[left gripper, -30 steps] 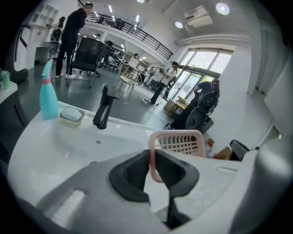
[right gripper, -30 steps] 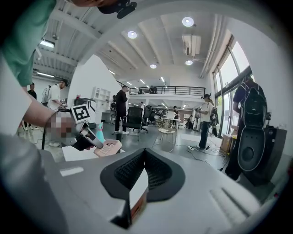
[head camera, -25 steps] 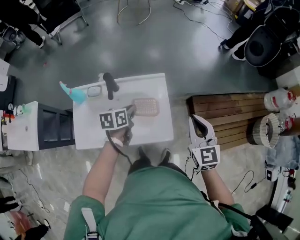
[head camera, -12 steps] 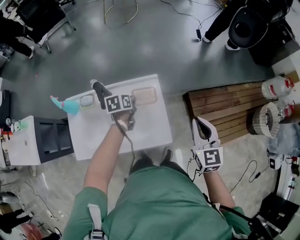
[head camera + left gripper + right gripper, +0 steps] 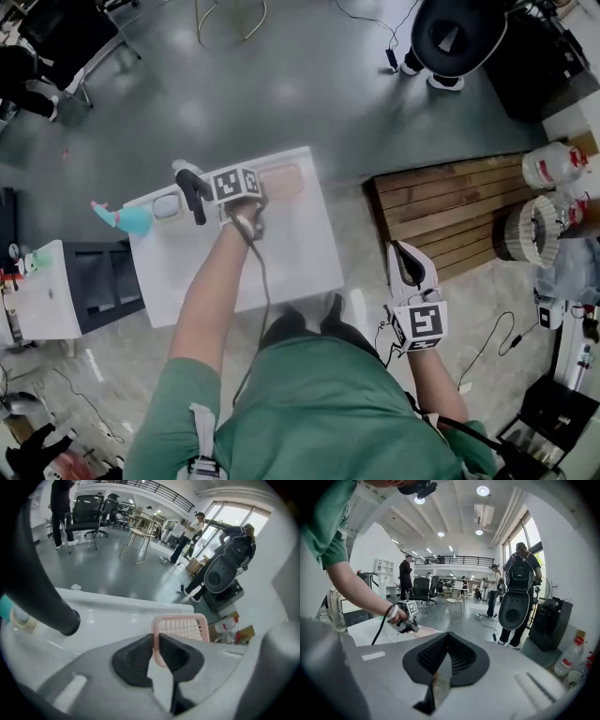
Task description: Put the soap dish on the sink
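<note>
The pink slatted soap dish [image 5: 283,180] is at the far right part of the white sink [image 5: 291,253]. My left gripper [image 5: 262,190] is shut on the dish's near rim. In the left gripper view the two dark pads pinch the pink soap dish [image 5: 182,628] at its left edge, where my left gripper [image 5: 156,641] meets it, over the white sink [image 5: 117,616]. Whether the dish touches the sink is unclear. My right gripper [image 5: 405,253] hangs low at the right, off the sink; in its own view the right gripper [image 5: 447,639] is shut with nothing in it.
A black faucet [image 5: 192,190] rises at the sink's far left, close beside my left gripper, and shows large as the faucet [image 5: 47,606]. A teal object [image 5: 127,218] lies left of the sink. A wooden pallet [image 5: 450,211] and bottles [image 5: 553,164] are on the right.
My left gripper has carried the pink dish from the middle of the sink toward its far edge. The right gripper has stayed beside my right hip.
</note>
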Action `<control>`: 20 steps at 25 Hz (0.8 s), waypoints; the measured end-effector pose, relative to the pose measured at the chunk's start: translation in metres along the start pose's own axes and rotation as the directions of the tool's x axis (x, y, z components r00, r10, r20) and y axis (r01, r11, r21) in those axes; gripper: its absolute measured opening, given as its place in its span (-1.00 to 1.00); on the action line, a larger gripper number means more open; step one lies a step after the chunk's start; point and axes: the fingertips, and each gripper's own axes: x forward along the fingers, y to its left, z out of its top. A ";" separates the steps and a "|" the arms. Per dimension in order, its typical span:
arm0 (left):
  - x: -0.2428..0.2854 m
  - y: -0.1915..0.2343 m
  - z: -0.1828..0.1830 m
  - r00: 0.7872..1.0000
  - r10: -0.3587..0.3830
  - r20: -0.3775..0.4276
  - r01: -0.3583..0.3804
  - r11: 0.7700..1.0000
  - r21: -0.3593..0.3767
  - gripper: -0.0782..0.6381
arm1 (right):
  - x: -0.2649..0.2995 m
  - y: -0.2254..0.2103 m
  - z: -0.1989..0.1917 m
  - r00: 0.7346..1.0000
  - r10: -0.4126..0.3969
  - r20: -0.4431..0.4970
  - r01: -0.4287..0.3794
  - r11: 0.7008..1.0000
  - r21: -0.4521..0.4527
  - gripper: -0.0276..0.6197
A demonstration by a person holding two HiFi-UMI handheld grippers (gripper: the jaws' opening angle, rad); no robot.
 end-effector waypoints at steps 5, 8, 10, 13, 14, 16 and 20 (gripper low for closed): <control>0.012 0.003 0.007 1.000 0.017 -0.025 -0.017 1.000 0.004 -0.67 | -0.001 -0.001 -0.004 1.000 -0.018 -0.017 0.019 1.000 0.016 -0.91; 0.017 0.003 0.010 0.999 0.027 -0.033 -0.027 1.000 0.004 -0.66 | -0.002 -0.001 -0.005 1.000 -0.023 -0.021 0.024 1.000 0.020 -0.91; 0.020 0.002 0.012 0.999 0.025 -0.037 -0.025 1.000 -0.010 -0.65 | -0.001 -0.002 -0.006 1.000 -0.023 -0.021 0.023 1.000 0.019 -0.91; 0.022 0.000 0.014 1.000 0.015 -0.018 -0.016 0.999 -0.049 -0.60 | 0.000 -0.002 -0.007 0.999 -0.025 -0.021 0.025 0.999 0.024 -0.91; 0.021 0.000 0.015 1.000 0.012 -0.010 -0.013 0.998 -0.059 -0.54 | 0.000 -0.003 -0.006 1.000 -0.025 -0.018 0.026 0.999 0.025 -0.91; 0.020 0.000 0.015 1.000 0.010 0.000 -0.010 0.998 -0.065 -0.48 | 0.000 -0.004 -0.006 1.000 -0.026 -0.013 0.026 0.999 0.023 -0.91; 0.007 0.000 0.015 1.000 0.005 0.031 -0.004 0.998 -0.060 -0.46 | 0.000 -0.003 -0.001 1.000 -0.024 0.001 0.024 1.000 0.017 -0.91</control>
